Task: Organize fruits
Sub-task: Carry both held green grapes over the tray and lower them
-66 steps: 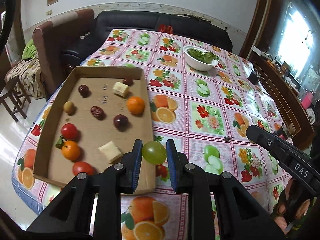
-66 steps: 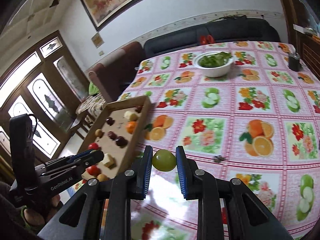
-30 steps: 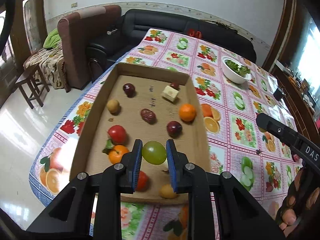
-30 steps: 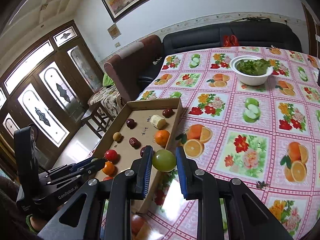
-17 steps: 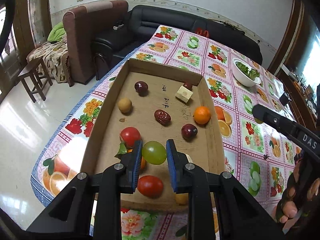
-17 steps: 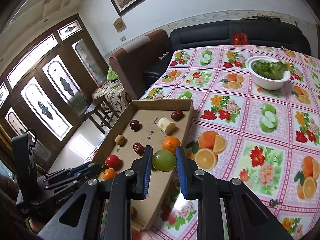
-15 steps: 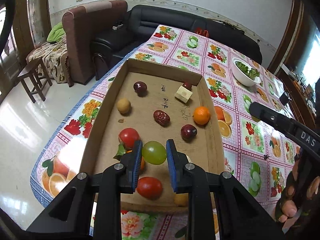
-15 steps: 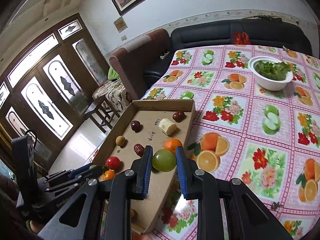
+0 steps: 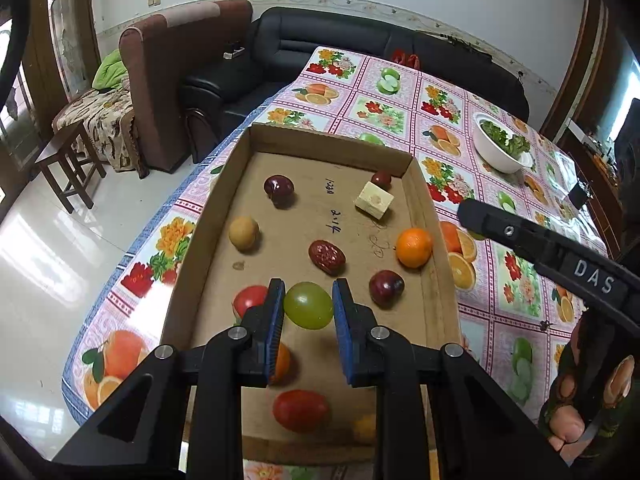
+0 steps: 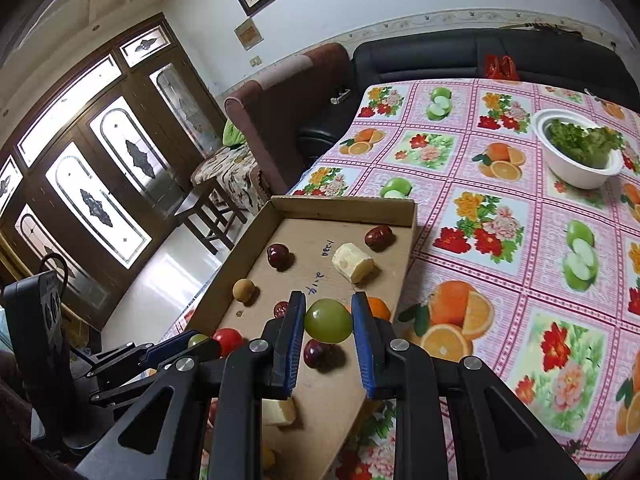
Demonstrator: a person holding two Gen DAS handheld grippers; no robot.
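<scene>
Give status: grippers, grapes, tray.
Left gripper shut on a green grape, over cardboard tray. Right gripper shut on second green grape, above the tray's right side. Loose fruit below both; bare patches between.

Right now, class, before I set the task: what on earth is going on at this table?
A person holds a claw in each hand, sorting fruit. The left claw grips a green grape, held above the cardboard tray. The right claw grips a second green grape above the same tray. On the tray lie an orange, a red date, tomatoes and other pieces. A white bowl of greens stands on the tablecloth, apart.
</scene>
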